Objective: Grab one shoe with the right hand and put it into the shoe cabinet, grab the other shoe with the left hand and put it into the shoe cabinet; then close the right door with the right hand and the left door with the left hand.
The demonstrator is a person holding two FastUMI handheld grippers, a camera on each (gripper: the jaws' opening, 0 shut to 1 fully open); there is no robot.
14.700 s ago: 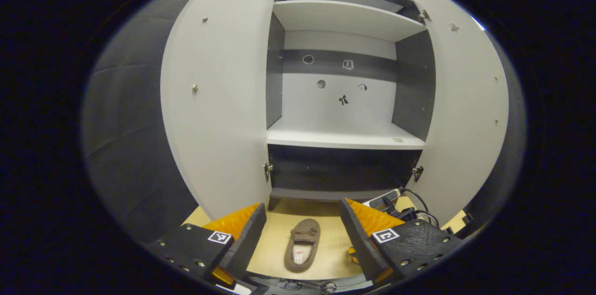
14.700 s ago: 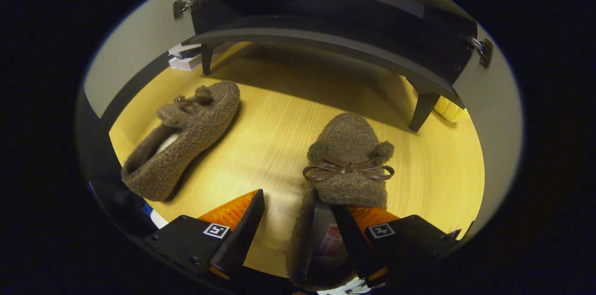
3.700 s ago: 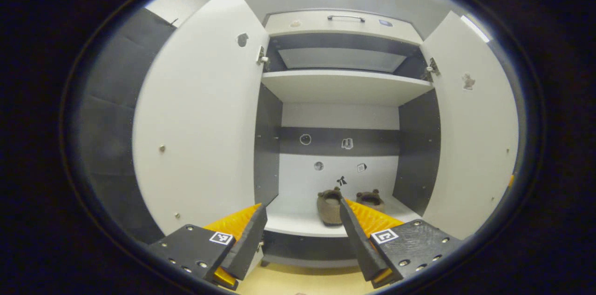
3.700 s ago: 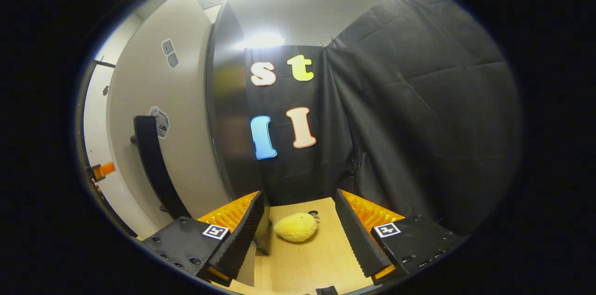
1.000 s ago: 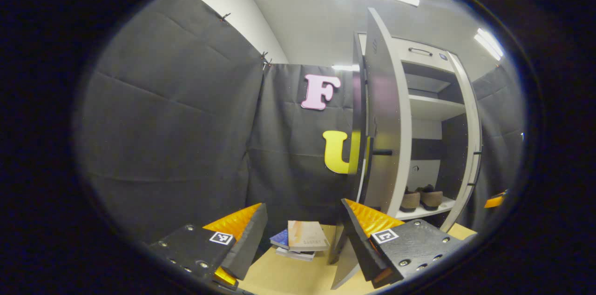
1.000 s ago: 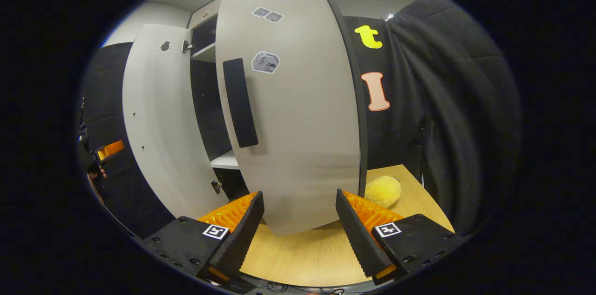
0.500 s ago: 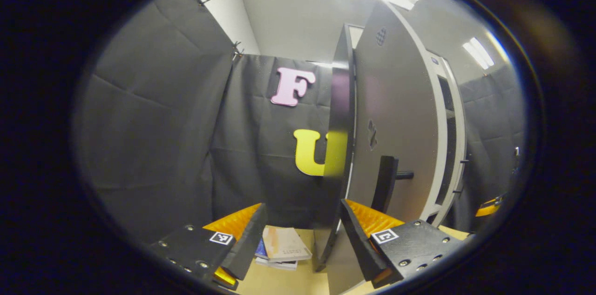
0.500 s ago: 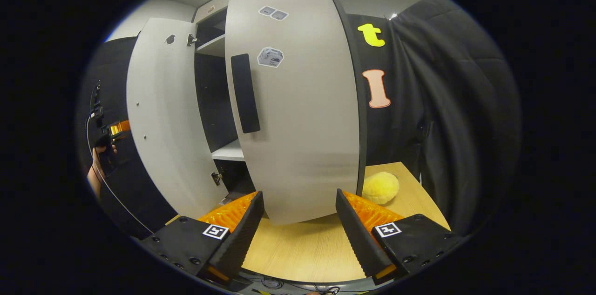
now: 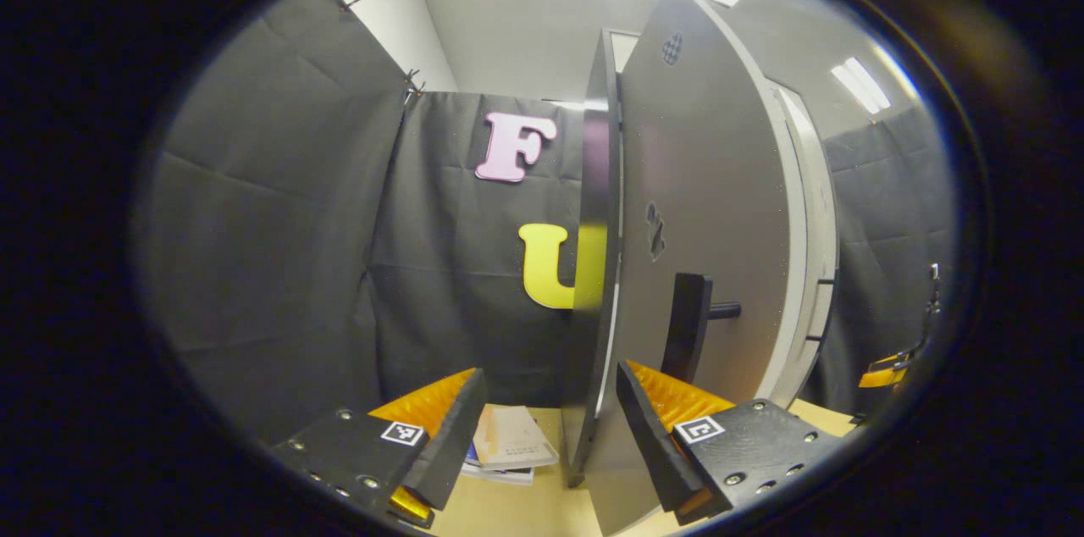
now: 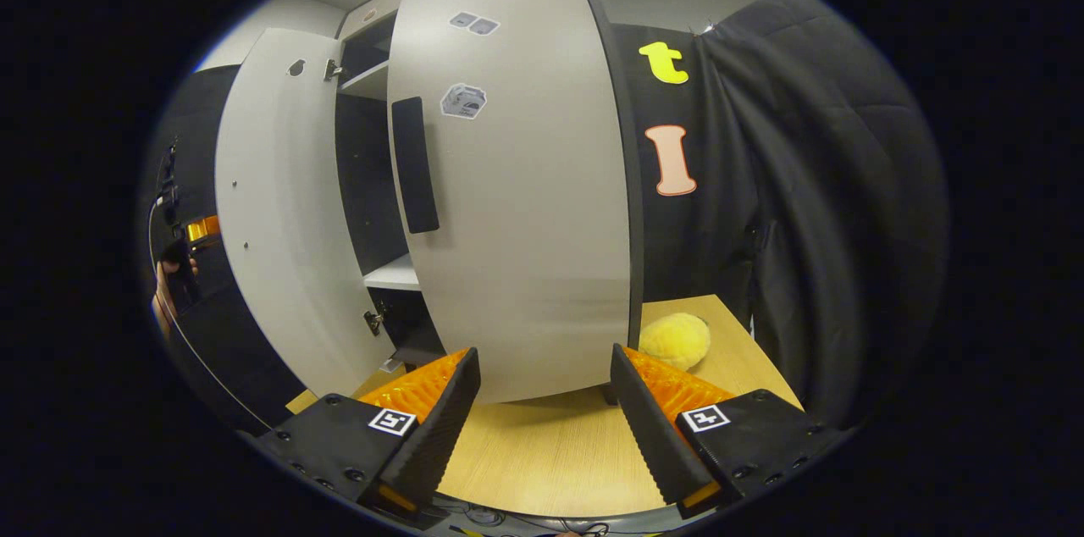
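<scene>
Right now both doors of the shoe cabinet (image 10: pixel 373 147) stand partly open, each with a gripper at its outer face. In the right gripper view the right door (image 10: pixel 525 181) stands tall and upright straight ahead of the right gripper (image 10: pixel 542 410), its lower edge just beyond the open, empty jaws, its dark handle (image 10: pixel 413 164) up and to the left; the swing needed looks to be a push leftward, toward the opening. The left door (image 10: pixel 279 207) hangs wider, and beyond its far edge the other gripper (image 10: pixel 190 236) shows with a hand on it. In the left gripper view the left door (image 9: pixel 703 207) is seen almost edge-on, its thin dark edge (image 9: pixel 597 266) rising between the left gripper (image 9: pixel 546 418) jaws, which are spread and hold nothing; its handle (image 9: pixel 688 325) juts out just right of them. I cannot see the shoes from here. A stack of books (image 9: pixel 508 448) lies on the floor (image 10: pixel 542 452) beside that door, and a yellow plush toy (image 10: pixel 673 340) sits by the right door's hinge side. I'd judge the right door is nearer closing
</scene>
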